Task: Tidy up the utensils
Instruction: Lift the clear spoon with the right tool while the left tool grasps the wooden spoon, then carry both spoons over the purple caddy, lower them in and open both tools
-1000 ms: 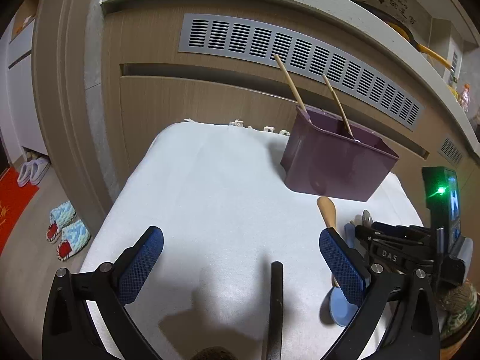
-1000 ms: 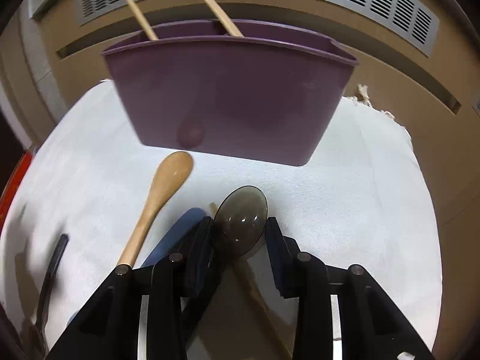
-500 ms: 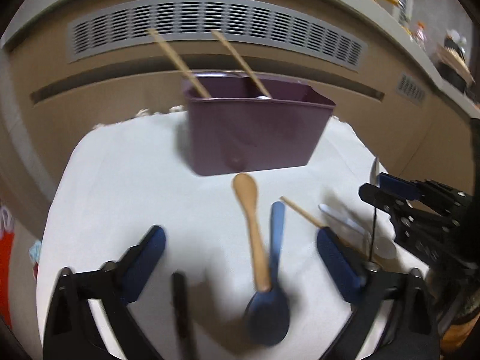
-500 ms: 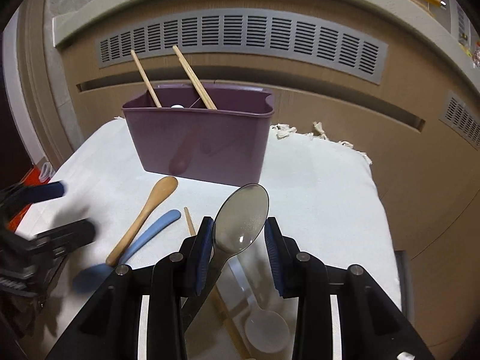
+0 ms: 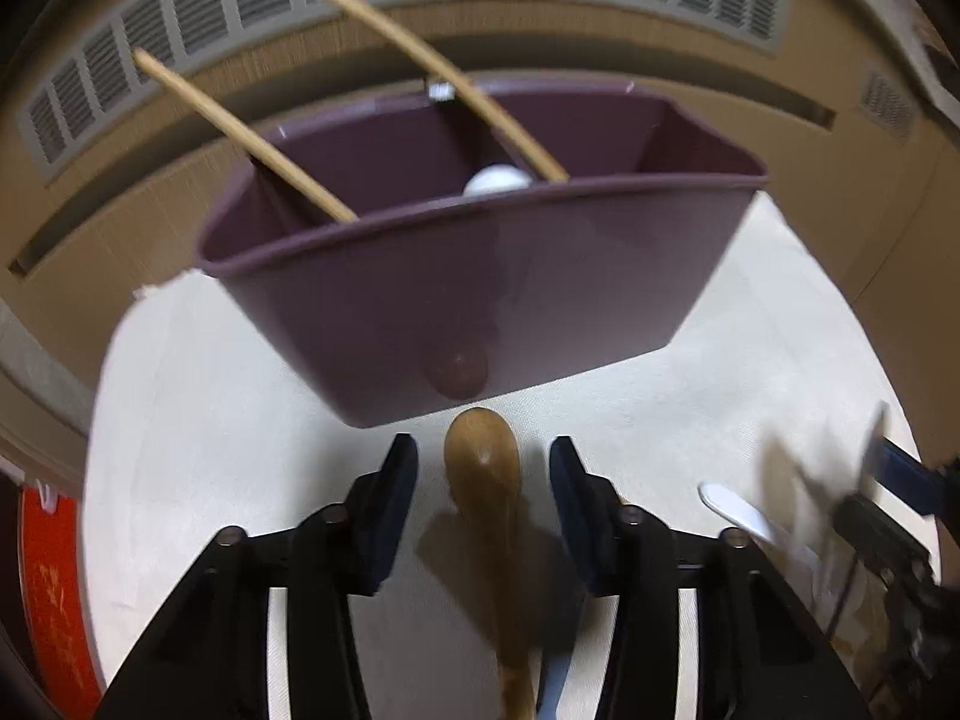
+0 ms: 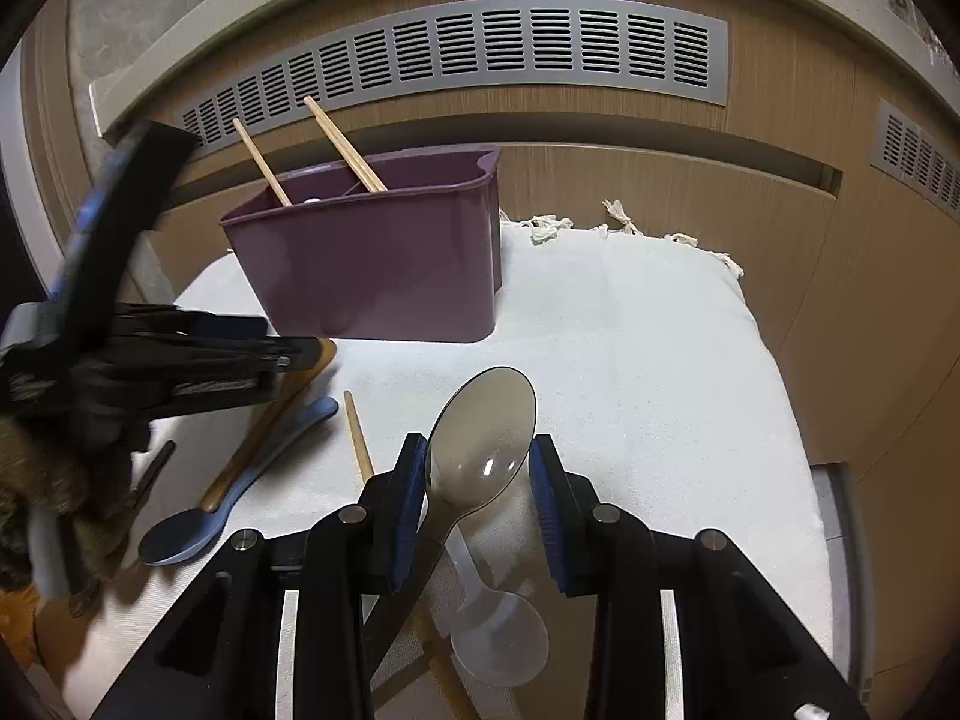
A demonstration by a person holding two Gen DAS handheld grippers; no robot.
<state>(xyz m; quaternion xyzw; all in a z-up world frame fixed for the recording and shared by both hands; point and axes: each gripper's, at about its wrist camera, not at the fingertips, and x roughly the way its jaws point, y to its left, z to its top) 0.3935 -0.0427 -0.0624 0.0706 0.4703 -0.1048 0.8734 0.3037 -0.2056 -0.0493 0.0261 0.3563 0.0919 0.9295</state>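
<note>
Left wrist view: left hand-held gripper (image 5: 483, 468) closing around the brown wooden spoon (image 5: 487, 480) lying on the white cloth-covered table (image 5: 198, 420) before the purple plastic caddy (image 5: 480, 276), pads not yet touching; earlier wide open, farther off. Right wrist view: right hand-held gripper (image 6: 477, 480) still clenched on the smoky translucent plastic spoon (image 6: 483, 426), now pulled back from the caddy.

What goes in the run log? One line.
left gripper: closing around wooden spoon | right gripper: holding smoky spoon | caddy: two chopsticks
</note>
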